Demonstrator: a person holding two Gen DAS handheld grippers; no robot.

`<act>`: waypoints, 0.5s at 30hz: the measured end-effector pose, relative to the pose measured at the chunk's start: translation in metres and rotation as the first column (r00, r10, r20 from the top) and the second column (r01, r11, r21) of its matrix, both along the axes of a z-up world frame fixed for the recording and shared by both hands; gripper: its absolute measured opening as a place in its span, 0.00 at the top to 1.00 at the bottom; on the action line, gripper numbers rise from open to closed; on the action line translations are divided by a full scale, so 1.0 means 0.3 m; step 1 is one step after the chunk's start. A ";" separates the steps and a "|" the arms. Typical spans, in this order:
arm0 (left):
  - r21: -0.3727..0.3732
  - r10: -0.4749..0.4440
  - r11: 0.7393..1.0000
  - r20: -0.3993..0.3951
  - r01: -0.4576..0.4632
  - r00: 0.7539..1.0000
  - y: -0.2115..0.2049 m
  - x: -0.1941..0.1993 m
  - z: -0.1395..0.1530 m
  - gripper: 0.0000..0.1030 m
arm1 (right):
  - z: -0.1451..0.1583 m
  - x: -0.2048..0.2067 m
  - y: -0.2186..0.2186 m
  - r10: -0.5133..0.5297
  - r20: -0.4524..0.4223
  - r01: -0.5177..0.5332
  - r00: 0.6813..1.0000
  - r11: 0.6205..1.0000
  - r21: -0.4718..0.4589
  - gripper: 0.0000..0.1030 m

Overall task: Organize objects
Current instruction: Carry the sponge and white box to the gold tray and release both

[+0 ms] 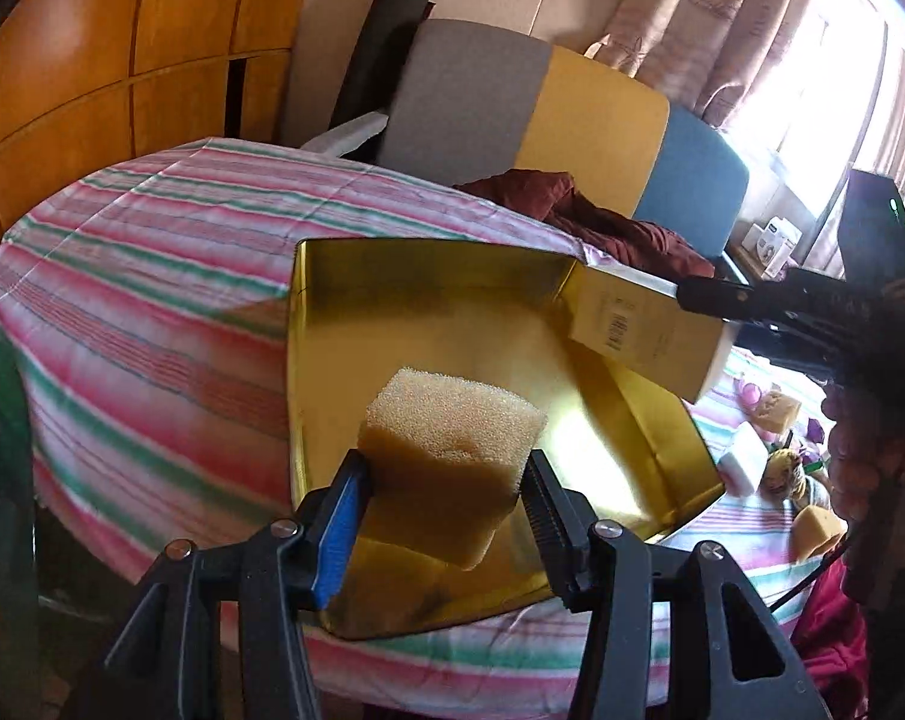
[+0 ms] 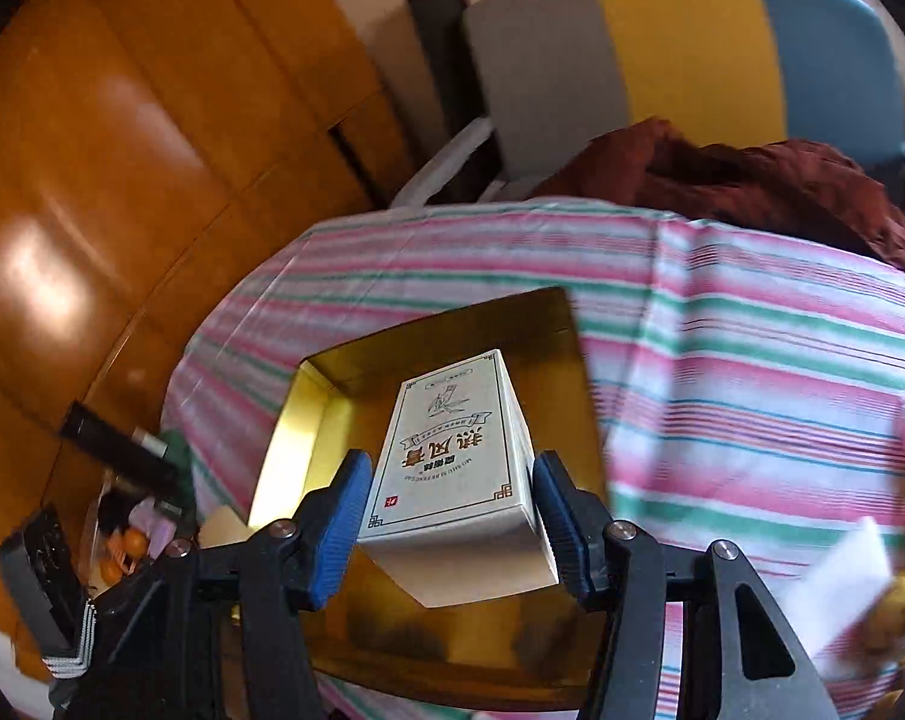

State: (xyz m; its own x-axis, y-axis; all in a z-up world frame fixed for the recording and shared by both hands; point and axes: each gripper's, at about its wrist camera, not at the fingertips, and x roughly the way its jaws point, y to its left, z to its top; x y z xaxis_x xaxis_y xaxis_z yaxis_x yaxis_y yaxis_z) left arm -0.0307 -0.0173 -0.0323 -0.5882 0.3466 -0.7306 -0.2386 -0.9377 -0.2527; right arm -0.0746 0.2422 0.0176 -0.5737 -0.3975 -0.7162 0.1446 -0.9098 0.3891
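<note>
A shiny gold tray (image 1: 332, 324) lies on the striped tablecloth. My left gripper (image 1: 446, 480) is shut on a tan sponge block (image 1: 452, 414) and holds it over the tray's near part. My right gripper (image 2: 452, 492) is shut on a white printed box (image 2: 452, 462) and holds it above the same gold tray (image 2: 308, 420). In the left wrist view the white box (image 1: 638, 330) and the right gripper (image 1: 770, 306) come in from the right over the tray's far corner.
A dark red cloth (image 1: 602, 216) lies at the table's far edge, before a grey, yellow and blue chair (image 1: 572, 108). More sponges (image 1: 746, 456) and small toys lie on the cloth at right. A wooden wardrobe (image 2: 122, 150) stands to the left.
</note>
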 end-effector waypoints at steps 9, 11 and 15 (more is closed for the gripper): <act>-0.008 0.023 1.000 0.016 -0.023 1.000 -0.048 0.025 -0.049 0.49 | -0.069 -0.029 -0.189 0.093 0.054 -0.095 0.994 0.995 0.040 0.45; -0.010 0.018 1.000 0.021 -0.018 1.000 -0.047 0.022 -0.054 0.49 | -0.069 -0.036 -0.203 0.092 0.055 -0.094 0.994 0.995 0.036 0.45; -0.016 0.018 1.000 0.028 -0.017 0.999 -0.052 0.032 -0.061 0.45 | -0.082 -0.076 -0.259 0.113 0.074 -0.109 0.991 0.993 -0.046 0.42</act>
State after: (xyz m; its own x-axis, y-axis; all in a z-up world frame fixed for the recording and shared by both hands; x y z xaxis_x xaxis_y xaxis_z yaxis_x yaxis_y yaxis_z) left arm -0.0211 -0.0329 -0.0505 -0.5734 0.3246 -0.7522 -0.2150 -0.9456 -0.2441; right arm -0.0974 0.1646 -0.0071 -0.4688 -0.4864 -0.7373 0.2122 -0.8723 0.4405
